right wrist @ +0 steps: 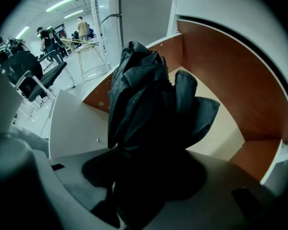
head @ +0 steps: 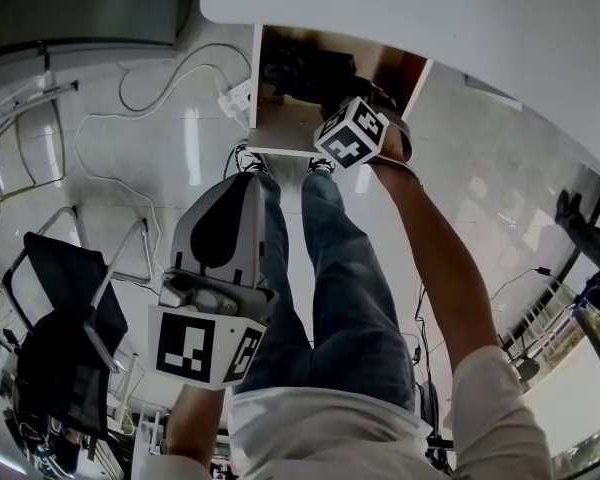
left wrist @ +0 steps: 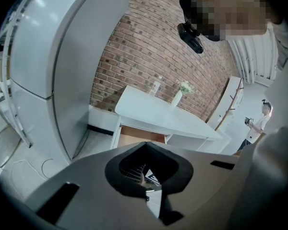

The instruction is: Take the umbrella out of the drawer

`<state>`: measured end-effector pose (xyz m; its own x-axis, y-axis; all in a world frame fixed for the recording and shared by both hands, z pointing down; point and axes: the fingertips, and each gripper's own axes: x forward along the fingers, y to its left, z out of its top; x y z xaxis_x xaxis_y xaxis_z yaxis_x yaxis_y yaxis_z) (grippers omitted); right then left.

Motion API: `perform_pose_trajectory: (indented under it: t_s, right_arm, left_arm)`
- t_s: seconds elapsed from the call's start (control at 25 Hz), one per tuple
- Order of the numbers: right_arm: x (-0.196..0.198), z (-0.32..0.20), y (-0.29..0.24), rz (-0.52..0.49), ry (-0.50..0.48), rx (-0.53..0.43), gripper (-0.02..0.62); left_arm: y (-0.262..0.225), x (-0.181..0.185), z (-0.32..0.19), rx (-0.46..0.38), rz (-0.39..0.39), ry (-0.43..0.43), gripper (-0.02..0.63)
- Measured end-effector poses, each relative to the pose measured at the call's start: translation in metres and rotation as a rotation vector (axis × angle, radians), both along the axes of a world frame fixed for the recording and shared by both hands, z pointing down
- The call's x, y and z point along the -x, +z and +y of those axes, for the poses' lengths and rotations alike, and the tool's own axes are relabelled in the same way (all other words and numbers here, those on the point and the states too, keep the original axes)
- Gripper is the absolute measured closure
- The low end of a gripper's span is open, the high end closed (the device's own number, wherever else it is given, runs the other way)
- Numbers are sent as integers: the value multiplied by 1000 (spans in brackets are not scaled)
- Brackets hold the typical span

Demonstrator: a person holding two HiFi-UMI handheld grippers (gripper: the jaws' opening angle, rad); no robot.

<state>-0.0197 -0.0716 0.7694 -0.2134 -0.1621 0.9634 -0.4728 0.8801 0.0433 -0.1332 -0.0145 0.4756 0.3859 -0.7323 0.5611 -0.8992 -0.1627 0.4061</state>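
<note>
A folded black umbrella (right wrist: 144, 104) hangs bunched between the jaws of my right gripper (right wrist: 145, 163), which is shut on it just above the open wooden drawer (right wrist: 221, 66). In the head view the right gripper (head: 336, 100) reaches steeply down into the drawer (head: 280, 128) under the white table (head: 430, 8), and the dark umbrella (head: 300, 70) shows beside it. My left gripper (head: 248, 182) is held low by the person's leg, apart from the drawer, jaws together with nothing in them. In its own view the left gripper (left wrist: 145, 145) points toward the table (left wrist: 153, 111) and the drawer (left wrist: 134, 137).
A black chair (head: 60, 308) stands at the left on the tiled floor. A power strip with a white cable (head: 235, 98) lies beside the drawer. A tall white cabinet (left wrist: 48, 56) and a brick wall are beyond the table, which carries a vase (left wrist: 177, 98). People stand far off (right wrist: 81, 28).
</note>
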Motion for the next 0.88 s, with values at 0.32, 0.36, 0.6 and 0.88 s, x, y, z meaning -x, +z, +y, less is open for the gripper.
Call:
perform_pose_trajectory:
  t_s: [0.32,0.36,0.6,0.88]
  right_arm:
    - [0,5,-15,-23,8,14,331]
    - [0,6,-17,-27,8,14,331]
    - [-1,10,-27,-39,11,17,330]
    - [-5,15,-39,-44,8,17,330]
  left_arm:
    - [-15,-3,-3,-15,7,-8,589]
    - [-17,-4,-3,-18,8,-10,589]
    - [-26,-6,-6,-27,20,-18,589]
    - [-38,-13,-8,-35,35,-25,589]
